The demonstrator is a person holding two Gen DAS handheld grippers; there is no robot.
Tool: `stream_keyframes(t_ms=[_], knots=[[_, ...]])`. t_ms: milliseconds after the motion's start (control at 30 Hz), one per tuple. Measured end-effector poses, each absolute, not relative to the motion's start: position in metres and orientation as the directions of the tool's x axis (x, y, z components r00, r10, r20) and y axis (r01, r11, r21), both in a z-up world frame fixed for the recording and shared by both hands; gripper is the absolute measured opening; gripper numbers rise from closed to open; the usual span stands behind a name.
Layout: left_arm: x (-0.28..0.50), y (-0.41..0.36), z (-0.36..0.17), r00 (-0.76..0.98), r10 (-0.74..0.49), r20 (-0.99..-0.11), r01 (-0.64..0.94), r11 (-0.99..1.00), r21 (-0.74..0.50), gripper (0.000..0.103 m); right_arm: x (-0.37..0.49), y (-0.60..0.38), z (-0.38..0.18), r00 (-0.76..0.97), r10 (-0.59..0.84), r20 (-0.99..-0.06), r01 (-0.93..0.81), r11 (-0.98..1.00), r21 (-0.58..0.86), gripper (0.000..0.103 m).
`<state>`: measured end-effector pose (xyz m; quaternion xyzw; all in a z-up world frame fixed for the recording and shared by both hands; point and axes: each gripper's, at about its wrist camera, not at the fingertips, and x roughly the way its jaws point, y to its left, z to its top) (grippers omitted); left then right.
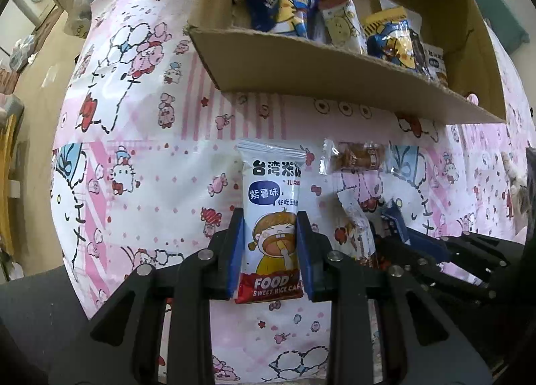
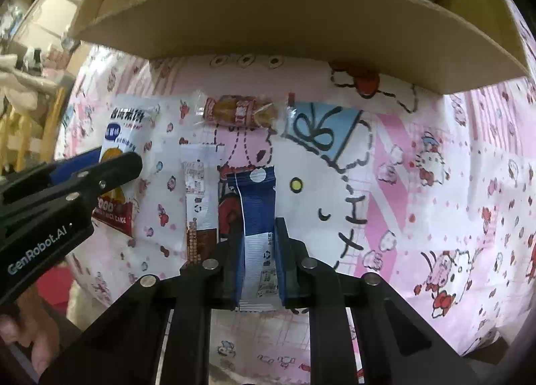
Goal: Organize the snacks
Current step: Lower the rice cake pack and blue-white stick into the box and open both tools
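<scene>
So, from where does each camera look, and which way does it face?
Left wrist: sits on the left tongs, looks steeply down at the tablecloth; its pads grip the rice cake packet; the right tongs show beside it.
Right wrist: sits on the right tongs, looks down; they grip a blue packet; the left tongs show.
Shared: the cardboard box, the clear-wrapped snack, the rice cake packet.
</scene>
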<state>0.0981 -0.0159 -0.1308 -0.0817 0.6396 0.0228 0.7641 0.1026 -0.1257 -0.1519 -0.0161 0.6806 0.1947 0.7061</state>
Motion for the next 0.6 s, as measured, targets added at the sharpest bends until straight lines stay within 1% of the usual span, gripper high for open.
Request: stream_keyframes(t_ms=[200, 367, 467, 600], knots=[[0.086, -0.009, -0.122, 0.200, -0.092, -0.976, -0.148, 0.981, -0.123, 0.025, 0.103, -0.140, -0.131, 0.034, 0.309, -0.950, -0.252, 0.923, 0.292, 0.016], [0.066, -0.002, -0.108, 0.243, -0.131, -0.961, -0.178, 0.968, -0.177, 0.025, 0.103, -0.152, -0.113, 0.051, 0.373, -0.926, -0.240, 0.905, 0.351, 0.016], [0.060, 0.000, -0.098, 0.282, -0.117, -0.952, -0.178, 0.969, -0.172, 0.025, 0.103, -0.160, -0.101, 0.059, 0.404, -0.913, -0.245, 0.893, 0.379, 0.016], [0.061, 0.008, -0.067, 0.372, -0.091, -0.924, -0.165, 0.973, -0.163, 0.025, 0.105, -0.164, -0.081, 0.087, 0.461, -0.883, -0.257, 0.867, 0.427, 0.016]])
